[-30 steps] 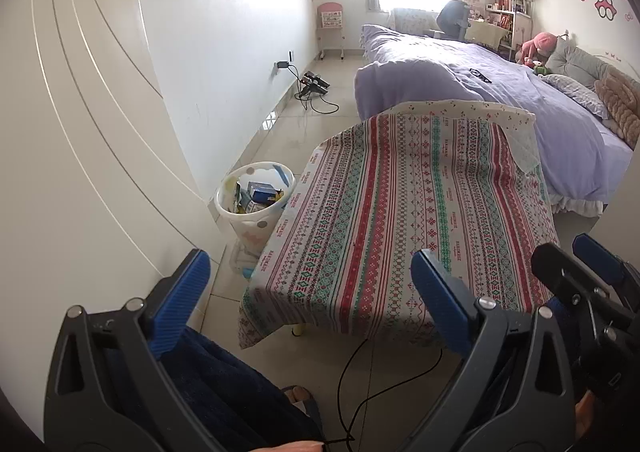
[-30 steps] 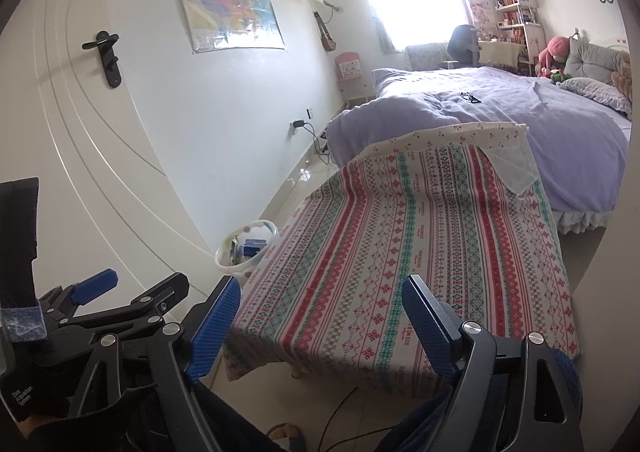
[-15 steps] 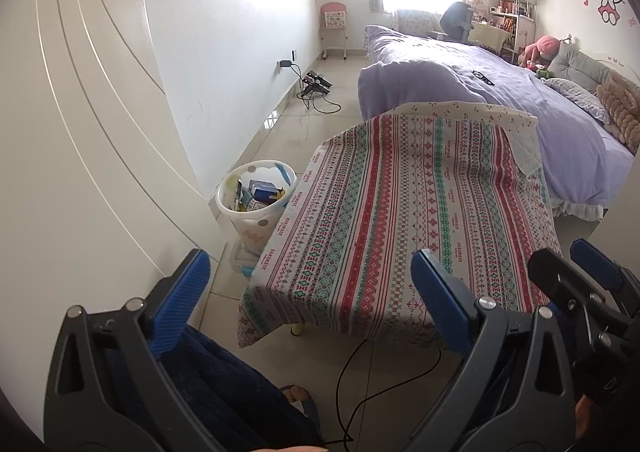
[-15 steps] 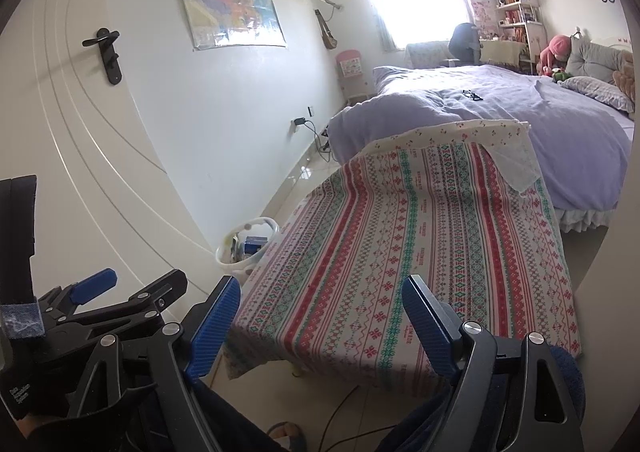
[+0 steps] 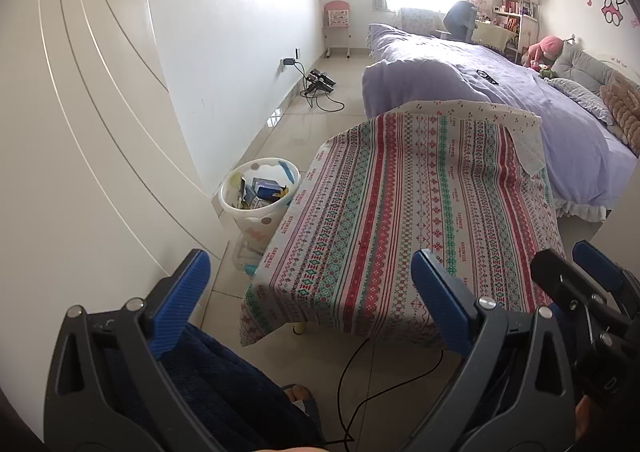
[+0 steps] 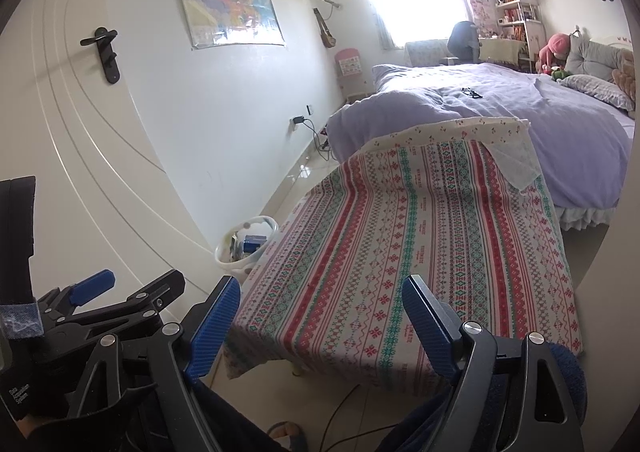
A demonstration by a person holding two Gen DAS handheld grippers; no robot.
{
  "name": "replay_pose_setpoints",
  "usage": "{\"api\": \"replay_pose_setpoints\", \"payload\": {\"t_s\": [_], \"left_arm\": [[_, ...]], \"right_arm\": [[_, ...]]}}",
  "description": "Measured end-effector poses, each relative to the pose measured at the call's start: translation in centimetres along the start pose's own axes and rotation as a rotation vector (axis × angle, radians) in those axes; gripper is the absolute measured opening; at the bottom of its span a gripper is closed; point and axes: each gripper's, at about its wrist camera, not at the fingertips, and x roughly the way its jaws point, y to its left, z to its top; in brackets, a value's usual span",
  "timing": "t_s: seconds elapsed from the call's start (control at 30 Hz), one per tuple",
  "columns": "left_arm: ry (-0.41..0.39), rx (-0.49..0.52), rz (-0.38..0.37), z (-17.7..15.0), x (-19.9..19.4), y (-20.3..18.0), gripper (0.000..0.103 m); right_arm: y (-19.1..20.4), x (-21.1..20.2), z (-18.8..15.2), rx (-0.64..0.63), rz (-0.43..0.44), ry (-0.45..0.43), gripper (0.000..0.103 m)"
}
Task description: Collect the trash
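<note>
A white dotted trash basket (image 5: 259,199) stands on the floor between the door and the low table, with boxes and wrappers inside; it also shows in the right wrist view (image 6: 244,242). My left gripper (image 5: 310,298) is open and empty, held near the table's near end. My right gripper (image 6: 320,318) is open and empty, held beside the left one. The table's patterned cloth (image 5: 416,203) shows no loose trash on it.
A white door (image 6: 80,155) is close on the left. A bed with a purple cover (image 5: 520,99) lies behind the table. A black cable (image 5: 360,380) runs over the tiled floor below the table. Chargers and cords (image 5: 318,85) lie by the wall.
Both views have shifted very slightly; the grippers stay open and empty. Nothing on the table or in the basket has moved.
</note>
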Motion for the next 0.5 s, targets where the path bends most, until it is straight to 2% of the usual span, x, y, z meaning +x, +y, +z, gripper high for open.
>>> {"api": "replay_pose_setpoints", "payload": {"t_s": [0.5], "left_arm": [[0.014, -0.005, 0.004, -0.06, 0.28, 0.07, 0.1]], "right_arm": [[0.56, 0.87, -0.38, 0.018, -0.01, 0.007, 0.085]]}}
